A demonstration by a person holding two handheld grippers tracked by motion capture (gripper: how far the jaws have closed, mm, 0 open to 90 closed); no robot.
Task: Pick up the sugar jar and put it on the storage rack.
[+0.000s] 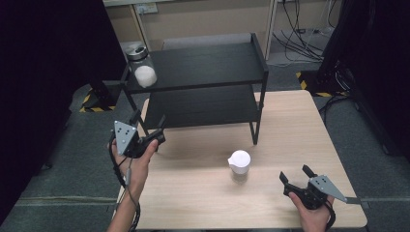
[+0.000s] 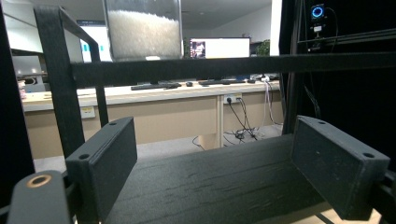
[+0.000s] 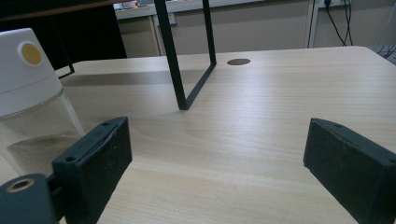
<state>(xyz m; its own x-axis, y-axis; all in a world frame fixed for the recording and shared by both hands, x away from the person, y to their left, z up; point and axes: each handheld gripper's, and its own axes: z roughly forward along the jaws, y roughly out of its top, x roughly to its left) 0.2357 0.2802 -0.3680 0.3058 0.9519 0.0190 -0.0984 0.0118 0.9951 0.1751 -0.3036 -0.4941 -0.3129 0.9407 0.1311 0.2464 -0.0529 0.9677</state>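
So far you are holding both grippers wide open and empty: the left gripper [image 1: 148, 121] facing the rack [image 1: 203, 87], the right gripper [image 1: 296, 175] near the white-capped jar [image 1: 240, 164] standing untouched on the table [image 1: 290, 125].
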